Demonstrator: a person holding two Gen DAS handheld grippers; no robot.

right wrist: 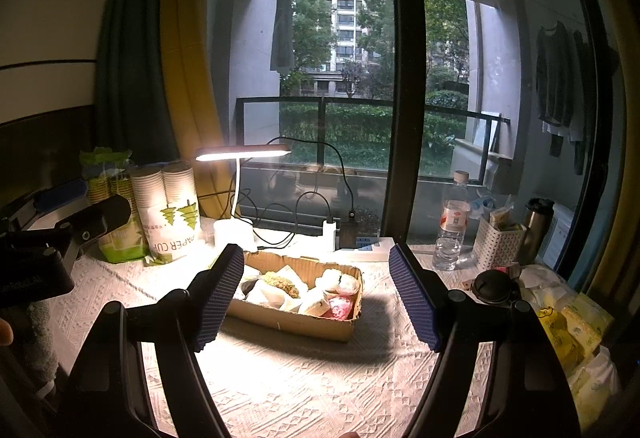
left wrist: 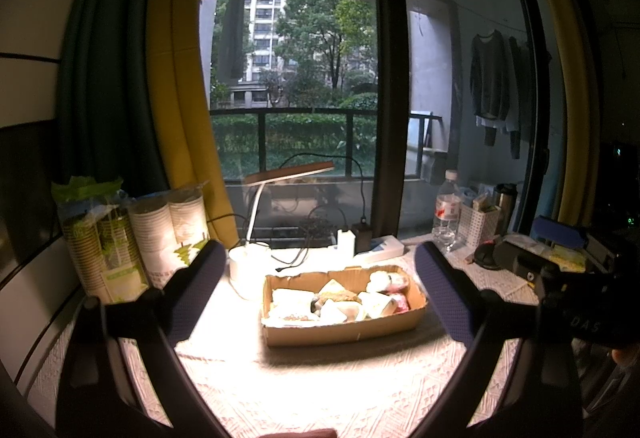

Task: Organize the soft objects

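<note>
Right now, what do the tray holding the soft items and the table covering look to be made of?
Tray: brown corrugated cardboard, matte, with ragged cut edges and a raw brown wall. Table covering: apparently a woven or quilted white fabric, matte, with a raised geometric pattern; it could also be embossed paper, as the pictures leave that open.

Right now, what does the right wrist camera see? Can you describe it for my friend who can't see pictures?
The open right tongs hang empty above a shallow brown cardboard tray filled with small soft white, green and pink things, on a white textured tablecloth. Behind it, a lit white desk lamp shines beside bagged stacks of paper cups, before a big balcony window.
</note>
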